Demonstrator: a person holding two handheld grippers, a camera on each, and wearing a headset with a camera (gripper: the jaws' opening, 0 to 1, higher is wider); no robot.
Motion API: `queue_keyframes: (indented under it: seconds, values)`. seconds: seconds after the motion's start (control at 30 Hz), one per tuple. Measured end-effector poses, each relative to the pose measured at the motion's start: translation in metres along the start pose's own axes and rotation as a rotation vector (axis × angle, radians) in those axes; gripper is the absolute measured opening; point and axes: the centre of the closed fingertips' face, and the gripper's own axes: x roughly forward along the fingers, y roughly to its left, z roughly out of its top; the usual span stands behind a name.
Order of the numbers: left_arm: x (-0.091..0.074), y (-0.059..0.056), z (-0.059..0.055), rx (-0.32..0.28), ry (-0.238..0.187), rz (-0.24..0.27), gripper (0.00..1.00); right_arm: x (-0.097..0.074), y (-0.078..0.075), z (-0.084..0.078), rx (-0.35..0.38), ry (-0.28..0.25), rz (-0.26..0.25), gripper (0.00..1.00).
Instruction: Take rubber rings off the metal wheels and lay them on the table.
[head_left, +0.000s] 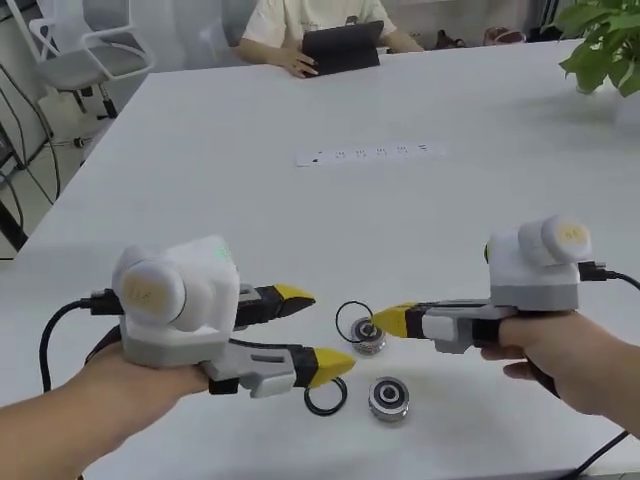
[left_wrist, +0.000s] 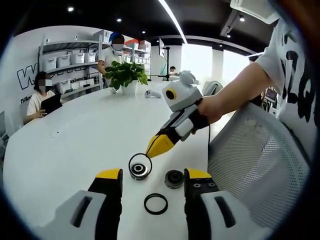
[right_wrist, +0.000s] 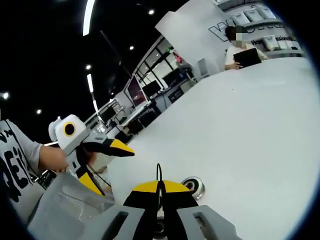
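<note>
The task is looking roughly half done, judging from how the pieces are lying. 1 rubber ring (head_left: 312, 405) is already lying flat on the tabletop (head_left: 400, 220), just below the lower tip of the left tongs (head_left: 315, 330). It is sitting beside a metal wheel (head_left: 388, 397) that appears bare, though its rim is too small to read for certain.

The right tongs (head_left: 390, 320) are gripping the 2nd rubber ring (head_left: 338, 322); their tips are pressed together on its thin edge, which in the right gripper view is showing as a dark line rising between the yellow tips. That ring is standing tilted over the 2nd wheel (head_left: 368, 338), and I cannot tell whether its lower edge is touching the wheel or hanging clear of it.

The left tongs are gaping wide and holding nothing, with both wheels and the loose ring lying ahead of the gap between the tips.

What is remaining, as far as I can judge: getting this ring fully clear of its wheel and laying it down on the tabletop near the 1st.
</note>
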Motion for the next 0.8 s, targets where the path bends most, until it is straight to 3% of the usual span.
queue_keyframes:
  seconds: [0.37,0.8]
  values:
    - [-0.021,0.002,-0.001,-0.035,-0.018,0.039,0.56,0.000,0.005,-0.003,-0.001,0.022,0.033,0.00]
    - [-0.033,0.000,-0.008,-0.070,-0.009,0.062,0.67,0.002,0.012,-0.012,0.001,0.072,0.058,0.00]
